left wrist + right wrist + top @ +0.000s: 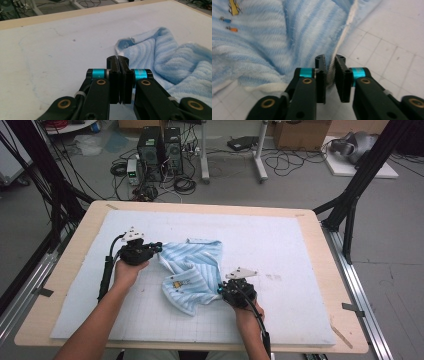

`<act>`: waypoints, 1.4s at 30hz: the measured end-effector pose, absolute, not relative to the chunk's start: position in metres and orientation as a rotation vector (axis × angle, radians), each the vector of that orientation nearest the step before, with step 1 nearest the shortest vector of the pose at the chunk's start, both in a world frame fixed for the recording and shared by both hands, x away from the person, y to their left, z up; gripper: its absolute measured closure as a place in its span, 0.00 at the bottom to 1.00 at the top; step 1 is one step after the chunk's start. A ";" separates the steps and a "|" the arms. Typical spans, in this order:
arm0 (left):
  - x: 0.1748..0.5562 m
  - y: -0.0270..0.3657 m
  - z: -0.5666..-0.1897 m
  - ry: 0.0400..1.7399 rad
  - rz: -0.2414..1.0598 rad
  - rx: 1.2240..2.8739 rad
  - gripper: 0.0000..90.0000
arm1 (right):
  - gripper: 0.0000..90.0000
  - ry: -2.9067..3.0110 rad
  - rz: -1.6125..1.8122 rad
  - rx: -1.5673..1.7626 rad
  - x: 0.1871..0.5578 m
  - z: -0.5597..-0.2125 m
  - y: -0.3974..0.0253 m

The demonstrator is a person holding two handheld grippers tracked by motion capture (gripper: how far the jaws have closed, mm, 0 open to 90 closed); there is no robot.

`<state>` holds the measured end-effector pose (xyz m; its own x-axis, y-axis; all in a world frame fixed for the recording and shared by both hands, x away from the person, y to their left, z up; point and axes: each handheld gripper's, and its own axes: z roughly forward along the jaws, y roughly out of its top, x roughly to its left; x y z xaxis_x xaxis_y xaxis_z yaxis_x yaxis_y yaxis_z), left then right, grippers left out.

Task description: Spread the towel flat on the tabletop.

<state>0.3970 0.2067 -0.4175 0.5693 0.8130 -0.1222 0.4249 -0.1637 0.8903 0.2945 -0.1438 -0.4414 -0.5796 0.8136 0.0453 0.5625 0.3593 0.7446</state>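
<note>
1. Cloth first: we saw a light blue striped towel point(192, 272) lying crumpled near the middle of the white padded mat point(280, 245) that covered the wooden table point(320, 250), with a small yellow embroidered patch point(176, 284) facing up on its lower fold
2. We held the left gripper point(159, 247) at the towel's upper left edge; in the left gripper view its jaws stood pressed together with hardly a gap, and a thin white hem point(121, 53) of the towel showed just at their tips, so we took it as pinching that edge
3. We held the right gripper point(220, 290) at the towel's lower right edge; in the right gripper view the jaws stood narrow, with the cream-coloured border point(331, 71) of the towel running down between them and clamped there
4. From above, we saw both forearms come in from the near side, the left hand point(127, 270) well apart from the right hand point(247, 312), with the towel between them
5. Behind the table we saw computer towers point(160, 150) and loose cables point(280, 162) on the grey floor point(395, 220)
</note>
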 end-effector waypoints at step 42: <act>0.383 0.198 -0.426 1.048 0.504 1.655 0.39 | 0.43 2.081 1.118 1.338 0.295 -0.432 -0.216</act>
